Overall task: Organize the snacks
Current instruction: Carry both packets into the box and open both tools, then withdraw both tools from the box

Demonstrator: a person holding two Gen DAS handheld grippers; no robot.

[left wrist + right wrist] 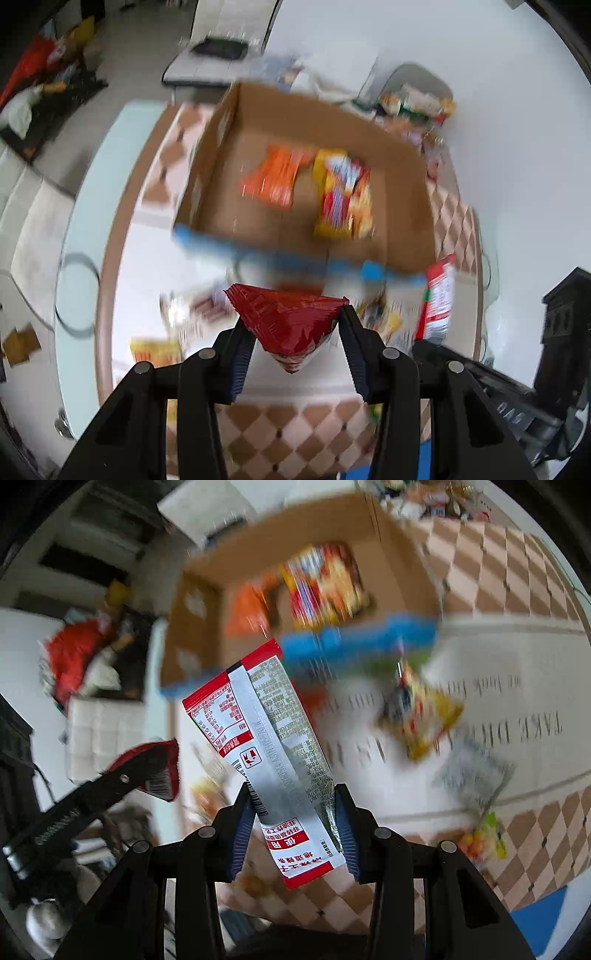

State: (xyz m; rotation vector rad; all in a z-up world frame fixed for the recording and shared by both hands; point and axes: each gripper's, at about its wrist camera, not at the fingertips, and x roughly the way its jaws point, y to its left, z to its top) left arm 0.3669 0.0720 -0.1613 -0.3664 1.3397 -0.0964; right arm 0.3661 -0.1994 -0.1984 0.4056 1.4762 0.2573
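My left gripper (291, 321) is shut on a crumpled red snack packet (291, 325), held in the air above the table in front of a cardboard box (332, 114). On the box floor lie an orange packet (275, 177) and a yellow packet (343, 195). My right gripper (293, 794) is shut on a red, white and silver packet (266, 738), also held up before the box (192, 635). The right wrist view shows the left gripper (110, 786) and its red packet (164, 771) at the left. The right-hand packet (439, 295) shows at the right of the left wrist view.
Loose snacks lie on the white and checkered tablecloth (498, 653): a yellow packet (421, 712), a silver one (472, 771) and a small colourful one (484, 838). More packets are heaped behind the box (417, 103). A chair (207, 62) stands beyond the table.
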